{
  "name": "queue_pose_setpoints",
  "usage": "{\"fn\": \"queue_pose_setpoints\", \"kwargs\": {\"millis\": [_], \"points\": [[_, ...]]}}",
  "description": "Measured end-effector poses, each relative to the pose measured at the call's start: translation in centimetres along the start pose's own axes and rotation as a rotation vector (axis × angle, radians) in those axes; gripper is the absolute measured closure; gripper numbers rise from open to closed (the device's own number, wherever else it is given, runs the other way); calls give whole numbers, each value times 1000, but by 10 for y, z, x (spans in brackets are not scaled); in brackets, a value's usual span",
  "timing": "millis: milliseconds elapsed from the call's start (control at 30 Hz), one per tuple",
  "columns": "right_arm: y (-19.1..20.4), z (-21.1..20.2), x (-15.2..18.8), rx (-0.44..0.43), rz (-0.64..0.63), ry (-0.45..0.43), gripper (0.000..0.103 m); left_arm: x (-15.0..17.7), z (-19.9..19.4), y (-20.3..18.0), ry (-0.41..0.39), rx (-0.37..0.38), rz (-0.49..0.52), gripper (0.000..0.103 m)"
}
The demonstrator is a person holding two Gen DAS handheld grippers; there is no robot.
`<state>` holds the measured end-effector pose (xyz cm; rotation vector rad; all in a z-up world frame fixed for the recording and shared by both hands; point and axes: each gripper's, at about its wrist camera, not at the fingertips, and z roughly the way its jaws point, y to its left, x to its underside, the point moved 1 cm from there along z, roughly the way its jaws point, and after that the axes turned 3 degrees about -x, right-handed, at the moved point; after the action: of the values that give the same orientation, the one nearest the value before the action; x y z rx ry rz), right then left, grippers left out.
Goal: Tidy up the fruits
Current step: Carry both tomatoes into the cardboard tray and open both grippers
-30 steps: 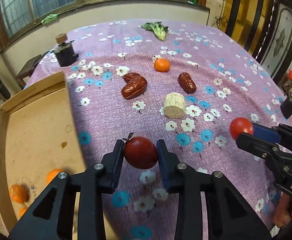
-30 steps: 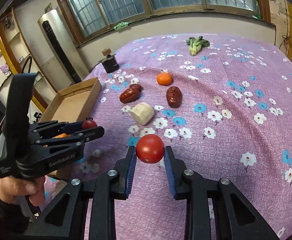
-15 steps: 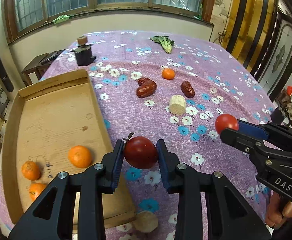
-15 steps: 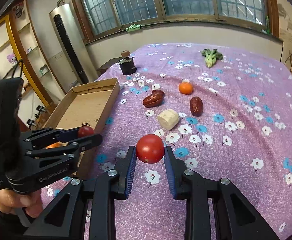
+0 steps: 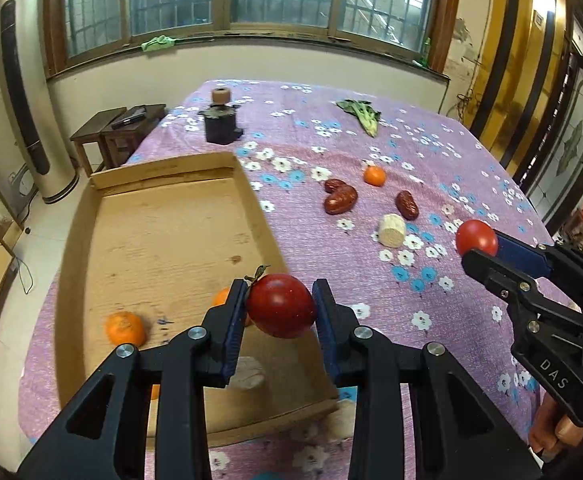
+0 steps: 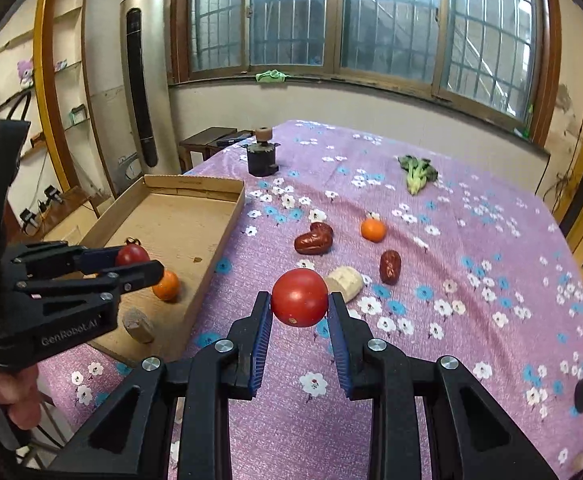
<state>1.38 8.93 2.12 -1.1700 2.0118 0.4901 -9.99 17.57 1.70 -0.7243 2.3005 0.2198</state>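
Observation:
My left gripper (image 5: 280,307) is shut on a dark red tomato with a stem (image 5: 280,306) and holds it above the right part of the shallow cardboard box (image 5: 159,222). It also shows in the right wrist view (image 6: 131,258). My right gripper (image 6: 299,307) is shut on a bright red tomato (image 6: 299,298) above the purple flowered tablecloth (image 6: 471,320), right of the box (image 6: 215,188). Oranges (image 5: 124,327) and a beige chunk (image 5: 249,374) lie in the box.
On the cloth lie an orange (image 5: 374,176), red dates (image 5: 340,200) (image 5: 406,205), a beige cut chunk (image 5: 391,230), a leafy green (image 5: 365,114) and a dark jar with a cork (image 5: 220,124). A stool (image 5: 117,136) stands beyond the table's left edge.
Both grippers have risen and drawn back with their tomatoes. The left one has moved left from above the cloth to above the box.

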Motion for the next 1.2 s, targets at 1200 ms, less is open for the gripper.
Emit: {"fn": "queue_pose_setpoints", "kwargs": {"millis": [1200], "points": [[35,21,-36,255,-161,-19,74,-1,11,68,15,-63,-110,72]]}}
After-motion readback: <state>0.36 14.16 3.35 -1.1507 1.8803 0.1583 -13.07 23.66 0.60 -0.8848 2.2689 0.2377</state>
